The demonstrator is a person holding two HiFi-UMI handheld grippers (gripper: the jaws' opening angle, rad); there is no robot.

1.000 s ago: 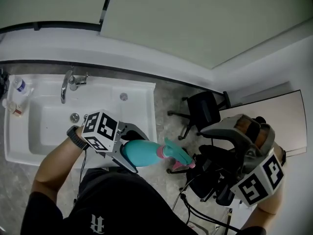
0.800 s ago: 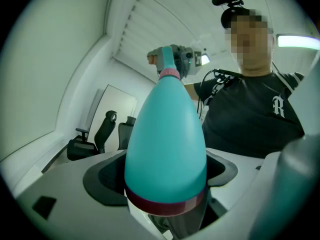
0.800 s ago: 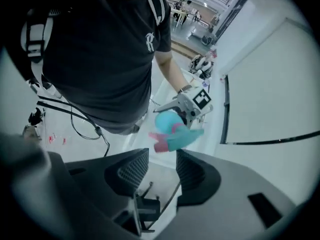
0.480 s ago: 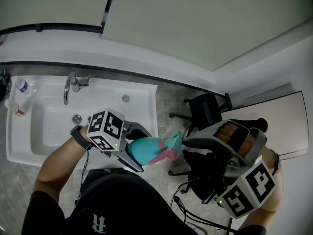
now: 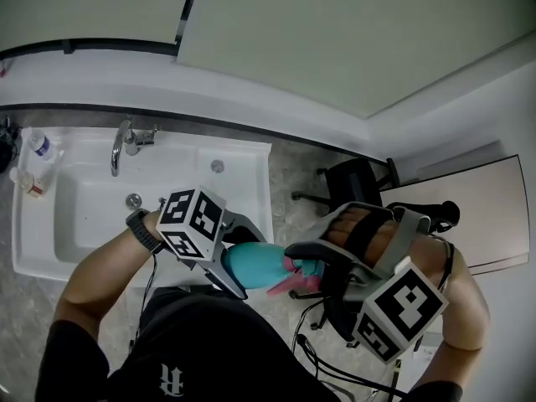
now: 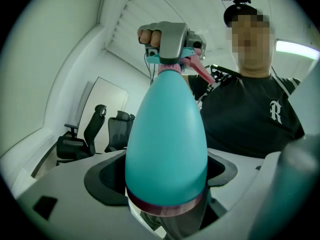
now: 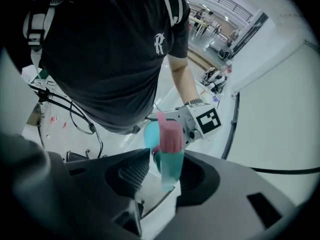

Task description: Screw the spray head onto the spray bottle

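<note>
A teal spray bottle (image 5: 254, 265) lies nearly level in front of the person's chest, with my left gripper (image 5: 245, 262) shut on its body. In the left gripper view the bottle (image 6: 166, 144) fills the gap between the jaws of the left gripper (image 6: 165, 196). The teal spray head with its pink trigger (image 5: 291, 283) sits on the bottle's neck. My right gripper (image 5: 306, 265) points steeply down over it. Its jaws have just been closing, and they hold the spray head (image 7: 169, 151) between them. The right gripper's (image 7: 167, 170) view shows the bottle (image 7: 150, 134) behind the head.
A white sink (image 5: 251, 174) with a tap (image 5: 117, 145) and small bottles (image 5: 33, 146) lies at the left. Black office chairs (image 5: 352, 182) stand behind my grippers, next to a white panel (image 5: 469, 199). Cables (image 5: 335, 367) trail over the floor below.
My right gripper has come left and down from the far right onto the spray head. The left gripper and bottle have shifted only slightly to the right.
</note>
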